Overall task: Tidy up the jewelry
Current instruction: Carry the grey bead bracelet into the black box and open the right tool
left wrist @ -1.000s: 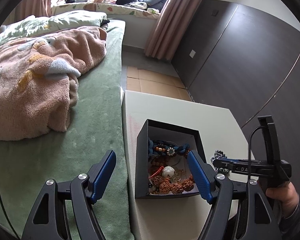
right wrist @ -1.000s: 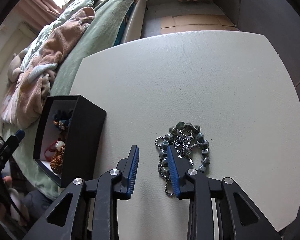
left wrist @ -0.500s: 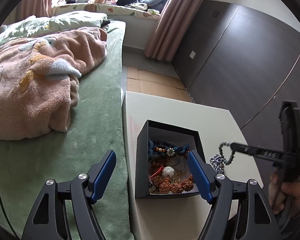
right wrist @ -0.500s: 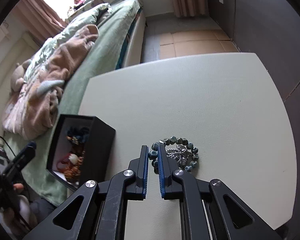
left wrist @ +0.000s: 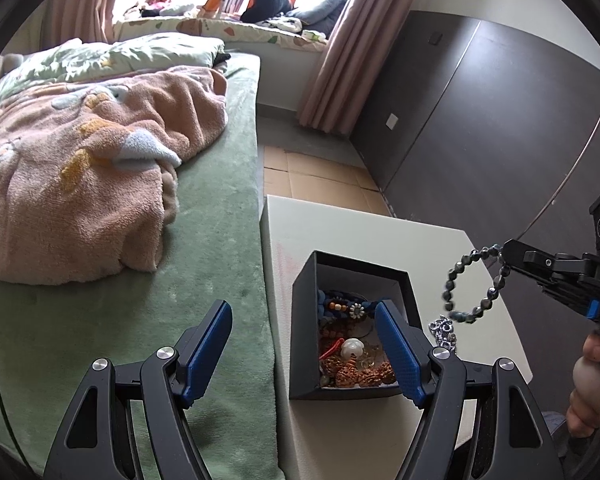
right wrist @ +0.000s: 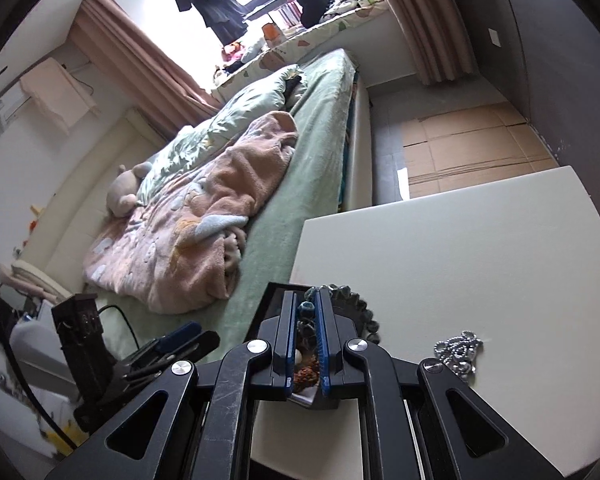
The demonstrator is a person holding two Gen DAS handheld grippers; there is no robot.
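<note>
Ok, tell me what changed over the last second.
The right gripper closed on the dark bead bracelet and lifted it off the table, leaving the silver chain there. The left gripper stayed open beside the black box.

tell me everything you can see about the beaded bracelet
The beaded bracelet is a ring of round, dark grey-green, glossy stone-like beads. It hangs in the air as an open loop, pinched at its top by the right gripper, clear of the white table, beside the black jewelry box. Nothing else touches it.
</note>
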